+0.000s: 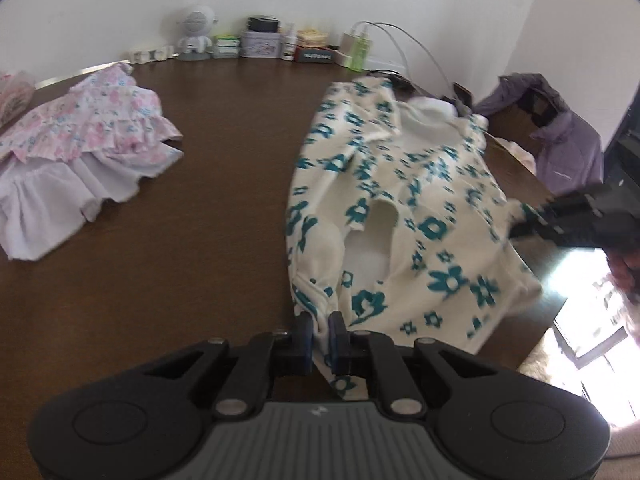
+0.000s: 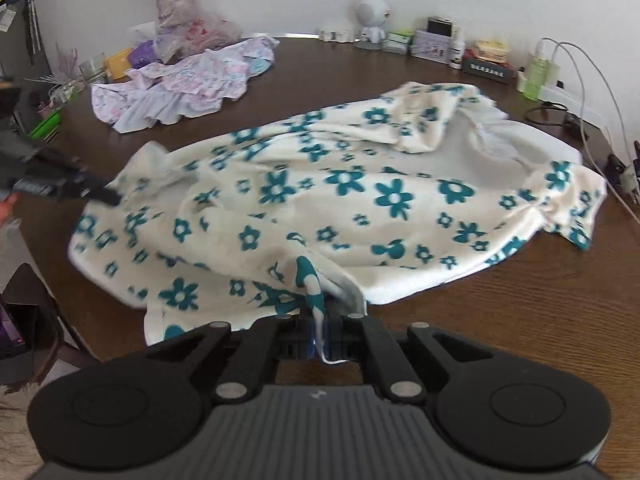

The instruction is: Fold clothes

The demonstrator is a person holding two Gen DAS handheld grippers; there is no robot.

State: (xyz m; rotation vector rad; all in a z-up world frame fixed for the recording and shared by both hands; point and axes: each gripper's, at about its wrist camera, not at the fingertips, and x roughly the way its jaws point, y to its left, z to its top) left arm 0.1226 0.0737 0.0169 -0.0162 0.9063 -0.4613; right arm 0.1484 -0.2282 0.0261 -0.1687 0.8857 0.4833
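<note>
A cream garment with teal flowers (image 1: 404, 216) lies spread on the dark wooden table (image 1: 208, 216); it also fills the middle of the right wrist view (image 2: 340, 204). My left gripper (image 1: 319, 334) is shut on the garment's near hem corner. It also shows at the left of the right wrist view (image 2: 108, 196), at the garment's left edge. My right gripper (image 2: 324, 336) is shut on a bunched edge of the same garment. It shows at the right of the left wrist view (image 1: 524, 224), pinching the garment's right side.
A pink floral frilled garment (image 1: 84, 148) lies at the table's left, and shows in the right wrist view (image 2: 184, 84). Small boxes, bottles and a white robot figure (image 1: 196, 36) line the back wall. Cables (image 2: 592, 92) and a purple jacket (image 1: 560, 140) lie at the right.
</note>
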